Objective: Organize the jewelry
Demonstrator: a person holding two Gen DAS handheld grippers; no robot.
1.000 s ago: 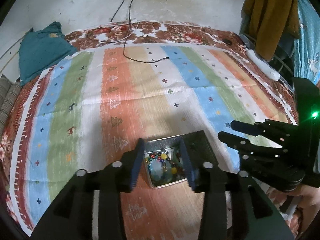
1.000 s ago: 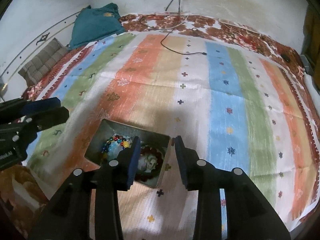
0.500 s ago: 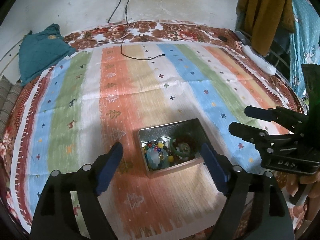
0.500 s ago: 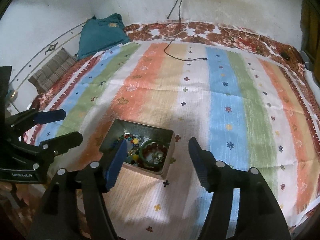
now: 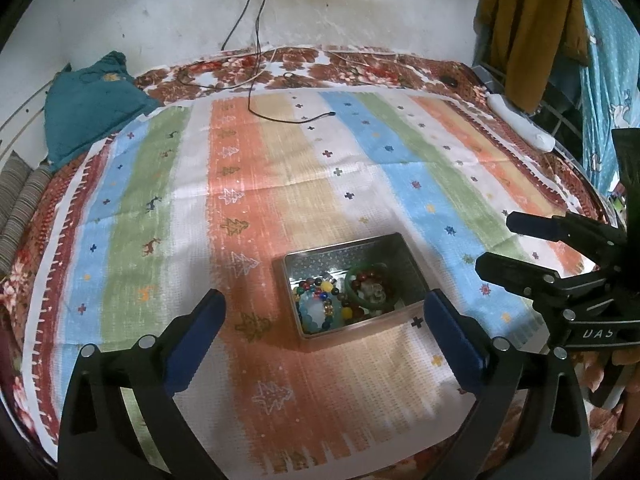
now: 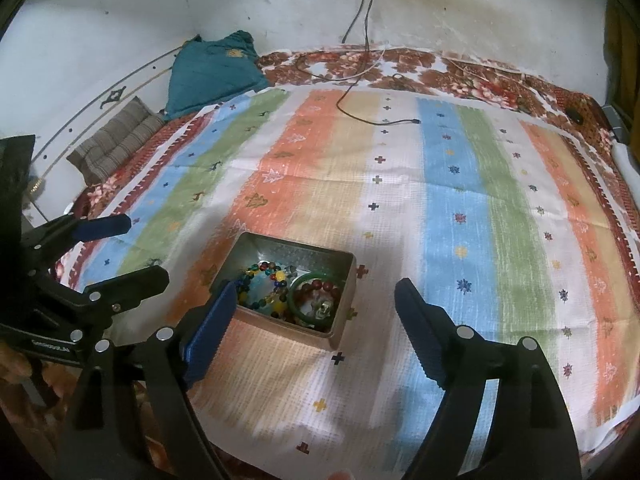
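Note:
A silver metal tin (image 5: 386, 242) (image 6: 344, 280) sits on the striped cloth near its front edge. Inside lie a green bangle (image 5: 352, 280) (image 6: 296, 290), a dark red bead bracelet (image 5: 370, 276) (image 6: 320, 286), a multicoloured bead bracelet (image 5: 316, 284) (image 6: 266, 270) and a pale blue one (image 5: 310, 310). My left gripper (image 5: 324, 332) is open and empty, raised above and in front of the tin. My right gripper (image 6: 312, 324) is open and empty, also raised in front of the tin. Each gripper shows in the other's view (image 5: 520, 246) (image 6: 116, 250).
The striped cloth (image 5: 280, 184) covers a floral bedspread (image 5: 360, 64). A black cable (image 5: 280, 116) lies at the back from a wall socket. A teal pillow (image 5: 88, 108) and a striped cushion (image 6: 116, 140) sit at the left. Clothes (image 5: 528, 28) hang at the right.
Both grippers have opened wide and pulled back and up from the tin. The bracelets stay in the tin.

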